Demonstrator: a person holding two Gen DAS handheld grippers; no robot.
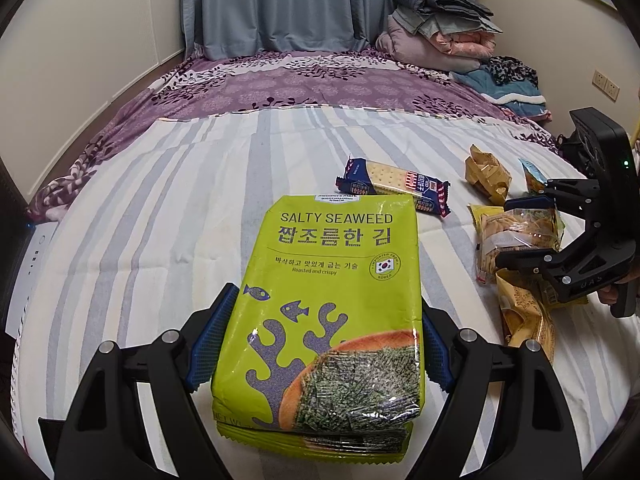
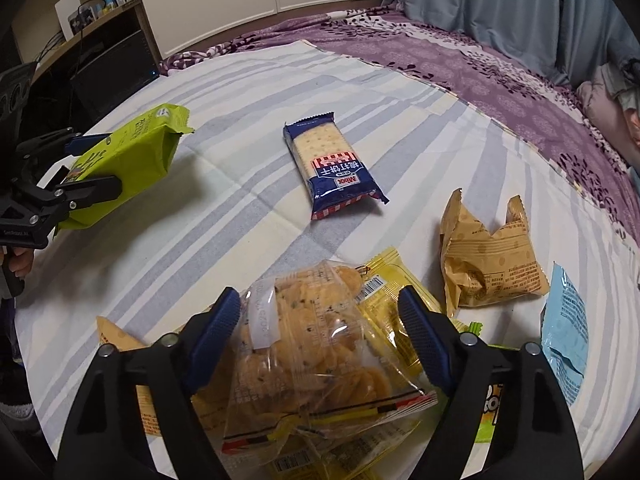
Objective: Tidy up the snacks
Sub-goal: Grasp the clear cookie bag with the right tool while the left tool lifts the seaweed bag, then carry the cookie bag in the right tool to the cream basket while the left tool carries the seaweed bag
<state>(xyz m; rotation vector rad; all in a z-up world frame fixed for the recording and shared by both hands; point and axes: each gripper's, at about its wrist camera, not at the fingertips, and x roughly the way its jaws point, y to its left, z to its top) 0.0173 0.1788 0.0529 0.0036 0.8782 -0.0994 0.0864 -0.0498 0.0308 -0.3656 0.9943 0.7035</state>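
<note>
My left gripper [image 1: 320, 340] is shut on a lime green salty seaweed pack [image 1: 332, 304], held above the striped sheet; the pack also shows in the right wrist view [image 2: 128, 160], at the left. My right gripper [image 2: 320, 320] is shut on a clear bag of biscuits [image 2: 312, 344], seen from the left wrist view too [image 1: 516, 236]. A blue cracker pack [image 2: 332, 164] lies on the sheet between them. A tan crumpled snack bag [image 2: 488, 256] lies to the right.
Yellow packets [image 2: 384, 300] and a light blue packet [image 2: 568, 332] lie around the right gripper. The striped sheet [image 2: 200, 240] covers a bed with a purple floral cover [image 2: 480, 60]. Folded blankets [image 1: 440, 36] sit at the far corner. A shelf [image 2: 80, 28] stands at left.
</note>
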